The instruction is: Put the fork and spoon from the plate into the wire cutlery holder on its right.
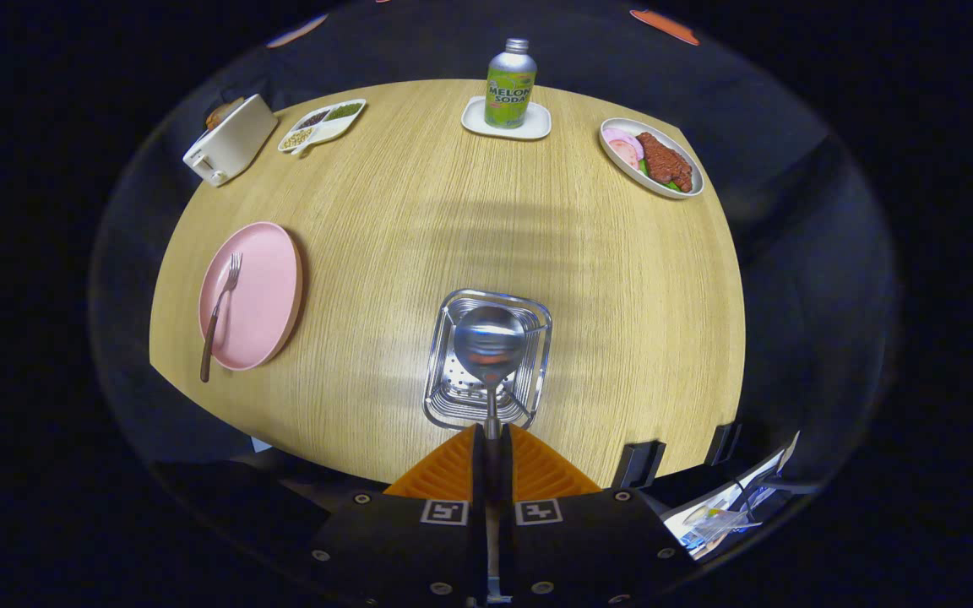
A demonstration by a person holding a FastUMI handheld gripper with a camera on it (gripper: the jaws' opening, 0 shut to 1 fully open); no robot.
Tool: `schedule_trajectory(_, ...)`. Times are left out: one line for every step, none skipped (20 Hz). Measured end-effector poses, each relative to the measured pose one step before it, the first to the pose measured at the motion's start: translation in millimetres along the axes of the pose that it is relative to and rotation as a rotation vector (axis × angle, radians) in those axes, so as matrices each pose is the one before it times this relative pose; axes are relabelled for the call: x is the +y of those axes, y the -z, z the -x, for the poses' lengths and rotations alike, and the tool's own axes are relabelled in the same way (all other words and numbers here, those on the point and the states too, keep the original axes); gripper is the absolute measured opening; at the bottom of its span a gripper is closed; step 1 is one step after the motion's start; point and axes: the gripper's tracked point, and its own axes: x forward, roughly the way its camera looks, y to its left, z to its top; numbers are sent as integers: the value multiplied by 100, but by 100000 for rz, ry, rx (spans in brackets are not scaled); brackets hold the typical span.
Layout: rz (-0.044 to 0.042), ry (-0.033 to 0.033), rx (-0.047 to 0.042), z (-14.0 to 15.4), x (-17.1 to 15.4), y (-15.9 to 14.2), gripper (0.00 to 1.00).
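A round wooden table (419, 211) is seen before the booth's black cloth wall. The spoon (489, 346) is clamped by its handle between the gripper (492, 439) fingers, its bowl held over the wire cutlery holder (537, 338). The fork (220, 312) is left on the pink plate (267, 295), well apart.

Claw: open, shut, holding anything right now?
Claw: shut on the spoon, both fingers pressing its handle, bowl held over the wire holder.

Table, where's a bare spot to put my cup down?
Widest bare wood lies mid-table, bordered by pink plate, soda bottle, food plate and wire holder. The far row is crowded. The gripper holds the spoon over the holder.
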Motion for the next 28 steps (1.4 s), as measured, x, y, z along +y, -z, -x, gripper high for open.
schedule_trajectory(-307, -316, 1005, -177, -57, 34, 6)
schedule_trajectory(-515, -405, 723, -36, -107, -56, 6)
schedule_trajectory(-814, -575, 468, -125, 47, -26, 7)
schedule_trajectory(-956, -615, -286, -181, 56, -237, 7)
schedule_trajectory(-706, -599, -310, -97, -14, -211, 7)
schedule_trajectory(-446, -424, -402, -148, 9, -181, 7)
schedule_trajectory(-375, -217, -445, -161, -108, -55, 7)
schedule_trajectory(-471, -395, -771, -82, 53, -197, 8)
schedule_trajectory(-840, -414, -979, -133, 86, -204, 8)
schedule_trajectory(-1182, -319, -877, -174, -34, -296, 9)
schedule_trajectory(-1515, 118, -1312, -86, -153, -137, 9)
schedule_trajectory(-2022, -1075, -1573, 78, 189, -484, 9)
schedule_trajectory(-3378, -1861, -2015, -172, 411, -422, 10)
schedule_trajectory(-2190, -797, -2427, -16, 267, -535, 10)
schedule_trajectory(-1372, -353, -2740, 72, -24, -375, 10)
schedule_trajectory(-632, -123, -3694, 195, 124, -693, 10)
schedule_trajectory(-472, -147, -4293, 213, 84, -705, 10)
schedule_trajectory(-491, -728, -4557, 319, 395, -892, 10)
schedule_trajectory(-338, -845, -4036, 320, 394, -669, 10)
schedule_trajectory(-299, -515, -3508, 421, 283, -696, 10)
schedule_trajectory(-141, -181, -4786, 371, 244, -901, 11)
schedule_trajectory(271, 181, -4847, 365, 192, -1073, 11)
schedule_trajectory(493, 536, -5155, 426, 252, -900, 11)
schedule_trajectory(489, 879, -5542, 435, 93, -1219, 11)
schedule_trajectory(396, 486, -5195, 360, 377, -980, 11)
schedule_trajectory(-76, 82, -5035, 397, 438, -1044, 13)
schedule_trajectory(-628, -1178, -3531, 449, 645, -662, 16)
schedule_trajectory(-1775, -1963, -3232, 415, 970, -742, 19)
